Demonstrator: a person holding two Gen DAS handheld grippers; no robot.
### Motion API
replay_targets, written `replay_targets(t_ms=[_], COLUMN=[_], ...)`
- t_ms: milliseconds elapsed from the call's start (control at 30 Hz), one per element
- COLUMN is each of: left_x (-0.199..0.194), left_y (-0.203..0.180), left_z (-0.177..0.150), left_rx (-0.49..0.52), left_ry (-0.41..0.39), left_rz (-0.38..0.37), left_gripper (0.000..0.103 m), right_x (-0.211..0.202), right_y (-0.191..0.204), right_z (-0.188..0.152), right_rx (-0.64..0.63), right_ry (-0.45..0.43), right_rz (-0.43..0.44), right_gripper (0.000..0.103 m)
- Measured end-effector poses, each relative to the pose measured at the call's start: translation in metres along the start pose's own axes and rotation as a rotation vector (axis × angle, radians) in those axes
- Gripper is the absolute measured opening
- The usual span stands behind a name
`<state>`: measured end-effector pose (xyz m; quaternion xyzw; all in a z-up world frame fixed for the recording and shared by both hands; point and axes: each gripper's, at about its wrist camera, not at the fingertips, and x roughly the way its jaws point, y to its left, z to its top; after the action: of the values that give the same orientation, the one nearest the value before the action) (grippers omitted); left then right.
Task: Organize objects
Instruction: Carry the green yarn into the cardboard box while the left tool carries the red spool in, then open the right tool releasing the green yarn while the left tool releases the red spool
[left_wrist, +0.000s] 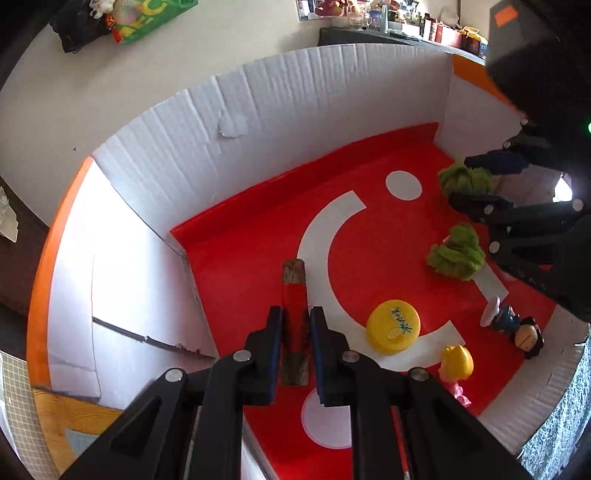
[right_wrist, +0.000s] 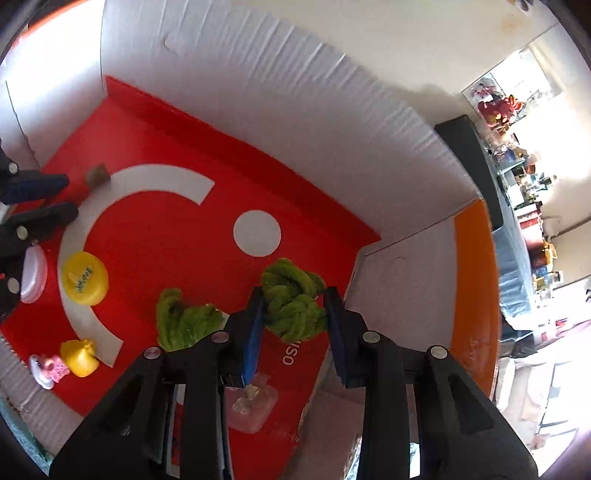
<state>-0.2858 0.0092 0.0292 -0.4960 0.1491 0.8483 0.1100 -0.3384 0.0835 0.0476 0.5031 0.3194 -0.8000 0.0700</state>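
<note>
My left gripper (left_wrist: 296, 323) is shut on a brown stick with red wrapping (left_wrist: 295, 291), held over the red floor (left_wrist: 240, 258) of an open box. My right gripper (right_wrist: 295, 308) is shut on a green yarn bundle (right_wrist: 291, 302) near the box's right corner; the same bundle (left_wrist: 463, 177) shows in the left wrist view between the right gripper's (left_wrist: 469, 181) fingers. A second green bundle (right_wrist: 181, 319) (left_wrist: 456, 251) lies on the floor beside it. The left gripper (right_wrist: 40, 201) appears at the left edge of the right wrist view with the stick's end (right_wrist: 98, 175).
A yellow lid (left_wrist: 393, 326) (right_wrist: 85, 278), a yellow-haired pink figure (left_wrist: 458, 369) (right_wrist: 66, 360) and a dark-haired figure (left_wrist: 515, 328) lie on the floor. White corrugated walls (left_wrist: 295, 110) with an orange rim (right_wrist: 472, 288) enclose the box. A clear plastic piece (right_wrist: 251, 406) lies below my right gripper.
</note>
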Motion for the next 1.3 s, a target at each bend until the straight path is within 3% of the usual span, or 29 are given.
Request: replay_targets(t_ms=[900, 1300], left_x=[-0.005, -0.012], left_y=[0.006, 0.007], left_z=[-0.012, -0.021], left_rx=[-0.008, -0.005], left_ry=[-0.003, -0.017], left_rz=[-0.002, -0.004], left_gripper=[0.016, 0.025], right_x=[0.011, 0.01], right_y=[-0.005, -0.004], right_z=[-0.004, -0.006], right_rx=[-0.015, -0.02], right_ry=[0.027, 0.027], right_rz=[0.006, 0.004], right_gripper=[0.031, 0.032])
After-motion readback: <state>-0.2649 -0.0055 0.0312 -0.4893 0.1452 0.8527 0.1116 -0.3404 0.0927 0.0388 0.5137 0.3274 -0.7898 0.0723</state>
